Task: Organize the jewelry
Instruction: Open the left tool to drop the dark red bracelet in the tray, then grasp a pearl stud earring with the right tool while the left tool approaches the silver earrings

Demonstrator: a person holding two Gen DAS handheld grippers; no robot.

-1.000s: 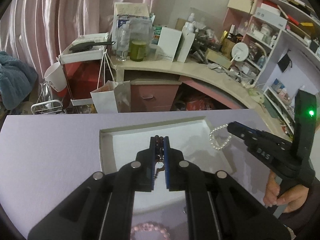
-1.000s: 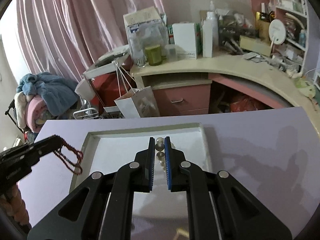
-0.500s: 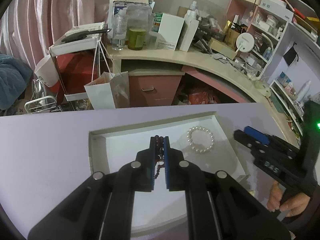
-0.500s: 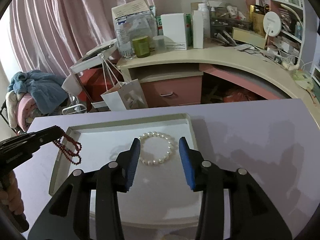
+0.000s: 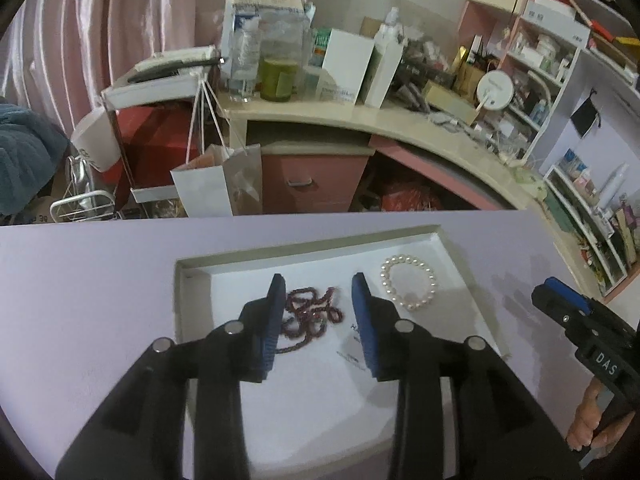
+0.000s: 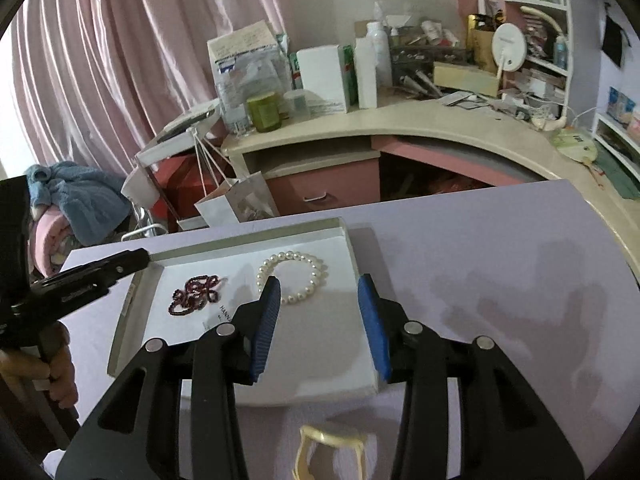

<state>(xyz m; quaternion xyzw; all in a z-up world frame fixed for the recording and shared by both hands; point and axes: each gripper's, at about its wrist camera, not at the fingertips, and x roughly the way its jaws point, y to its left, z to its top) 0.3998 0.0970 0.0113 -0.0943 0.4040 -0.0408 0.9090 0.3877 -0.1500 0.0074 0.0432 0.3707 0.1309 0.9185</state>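
Note:
A shallow white tray [image 5: 192,280] [image 6: 352,248] sits on the lilac table. In it lie a dark red bead necklace [image 5: 310,314] [image 6: 195,294] in a heap and a white pearl bracelet [image 5: 408,286] [image 6: 294,276]. My left gripper [image 5: 319,284] is open and empty, just above the red necklace. My right gripper [image 6: 319,284] is open and empty, a little nearer than the pearl bracelet. Each gripper shows in the other's view: the right one [image 5: 556,292] and the left one [image 6: 138,258].
A pale gold bangle-like piece [image 6: 330,452] lies on the lilac table [image 6: 500,280] in front of the tray. Beyond the table stand a cluttered curved desk [image 5: 400,124], a white paper bag [image 5: 218,184] and pink curtains [image 6: 100,60].
My left gripper opened and let the red necklace drop into the tray. My right gripper, having released the pearl bracelet, opened wider and drew back from the tray.

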